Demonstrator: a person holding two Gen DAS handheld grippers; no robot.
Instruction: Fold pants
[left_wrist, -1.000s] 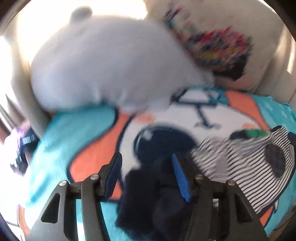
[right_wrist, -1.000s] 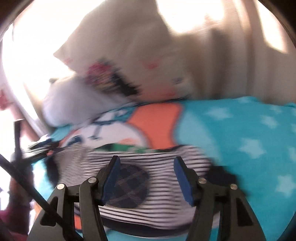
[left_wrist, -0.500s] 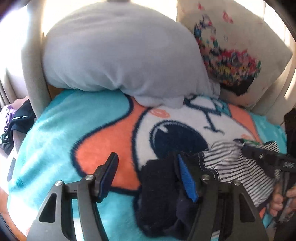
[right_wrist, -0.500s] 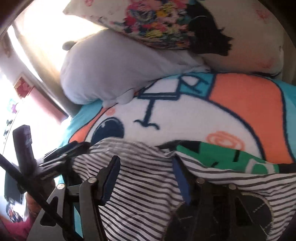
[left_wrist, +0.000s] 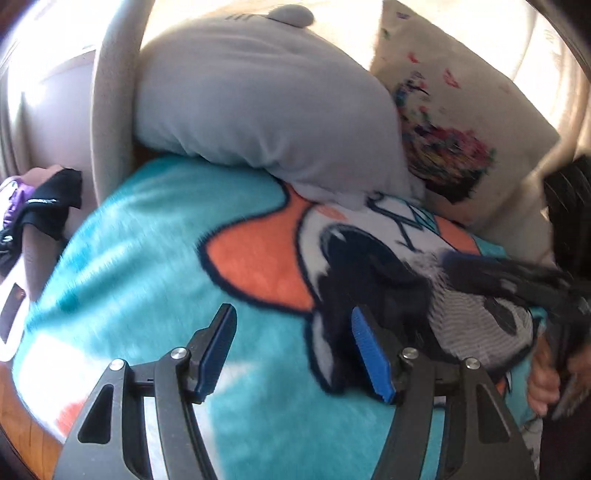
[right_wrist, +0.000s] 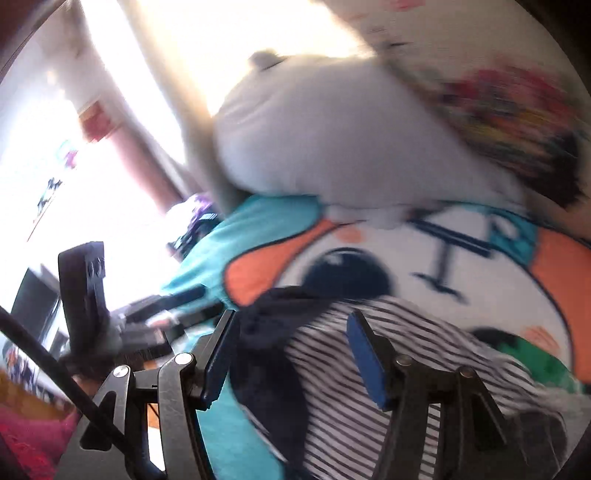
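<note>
At the far left of the left wrist view, a heap of dark and purple clothing (left_wrist: 35, 210) is lying beside the bed, off the edge of the teal cartoon blanket (left_wrist: 147, 258) that is covering the mattress. Moving right, the left claw (left_wrist: 293, 349) is hanging over bare blanket with its blue-padded fingers (left_wrist: 369, 354) standing well apart and nothing between them. Behind it, a grey pillow (left_wrist: 258, 96) is resting against the headboard, and just to its right a cream pillow with a colourful print (left_wrist: 454, 122) is leaning next to it. Further right, the striped pants (left_wrist: 476, 325) are lying bunched on the blanket, with dark fabric at their left edge touching the left claw's right finger from behind; the blur is making the fold lines hard to read. At the far right edge, the person's hand (left_wrist: 543, 384) is gripping the other tool. In the right wrist view, the right claw (right_wrist: 288, 354) is also standing wide apart, hovering just over the striped pants (right_wrist: 369, 387), with the dark waistband part lying between its fingers (right_wrist: 364, 360) and nothing clamped. The grey pillow (right_wrist: 332, 140) is sitting beyond.
</note>
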